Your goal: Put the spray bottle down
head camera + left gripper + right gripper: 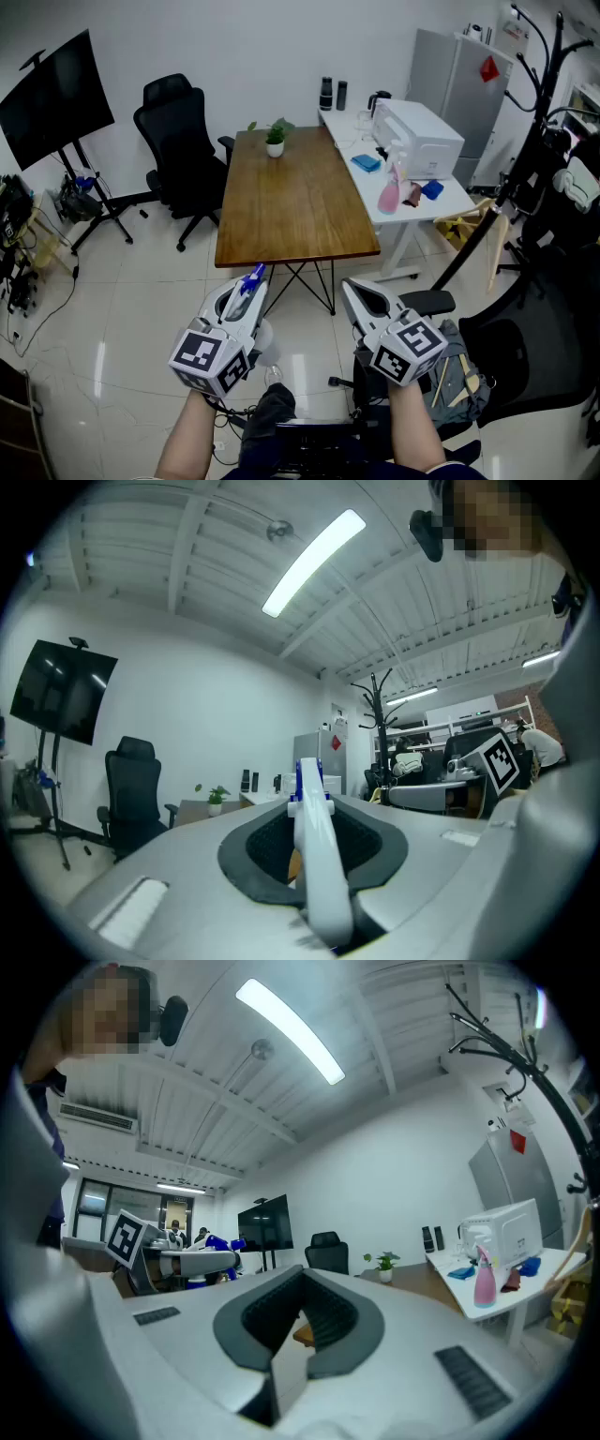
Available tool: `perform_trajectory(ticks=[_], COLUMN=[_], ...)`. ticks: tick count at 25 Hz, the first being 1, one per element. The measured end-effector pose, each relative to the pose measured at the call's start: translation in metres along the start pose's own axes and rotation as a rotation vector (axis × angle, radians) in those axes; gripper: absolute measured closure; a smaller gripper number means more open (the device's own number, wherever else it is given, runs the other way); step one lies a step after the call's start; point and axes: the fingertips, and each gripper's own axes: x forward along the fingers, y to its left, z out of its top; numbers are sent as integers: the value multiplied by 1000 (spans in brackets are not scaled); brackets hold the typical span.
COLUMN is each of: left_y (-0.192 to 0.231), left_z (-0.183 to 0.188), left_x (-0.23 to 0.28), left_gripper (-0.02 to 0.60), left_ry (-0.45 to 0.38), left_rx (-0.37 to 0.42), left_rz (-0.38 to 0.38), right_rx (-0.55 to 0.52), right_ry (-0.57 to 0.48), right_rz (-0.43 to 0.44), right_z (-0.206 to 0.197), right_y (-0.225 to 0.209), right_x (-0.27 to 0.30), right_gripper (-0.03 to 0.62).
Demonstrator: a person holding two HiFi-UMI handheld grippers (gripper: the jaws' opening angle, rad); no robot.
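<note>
My left gripper [246, 292] is held low in front of me, short of the wooden table [291, 202], and is shut on the spray bottle [253, 279]. The bottle's white head and blue nozzle stick out past the jaws, and its pale body hangs below. In the left gripper view the white spray head [314, 855] runs up between the dark pads [267, 841] of the left gripper [314, 832]. My right gripper [352, 289] is level beside it, shut, with nothing in it. In its own view the right gripper [302, 1324] points toward the table.
A small potted plant [275, 139] stands at the table's far end. To the right, a white desk [441, 202] carries a printer [417, 136] and a pink spray bottle [389, 192]. A black office chair [183, 141], a screen on a stand [56, 98] and a coat rack [539, 103] stand around.
</note>
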Motion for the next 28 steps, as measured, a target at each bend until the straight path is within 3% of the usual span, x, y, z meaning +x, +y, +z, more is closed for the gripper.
perform_trajectory(ticks=[7, 28], left_y=[30, 198], left_z=[-4, 9], left_x=[53, 262], left_gripper=[500, 500], left_ry=[-11, -14], left_rx=[1, -29], left_rz=[-29, -139], right_rx=[-4, -33], right_ry=[2, 33], right_rz=[-28, -103], right_z=[-2, 25], right_y=[-41, -174], right_x=[40, 260], right_gripper=[583, 583])
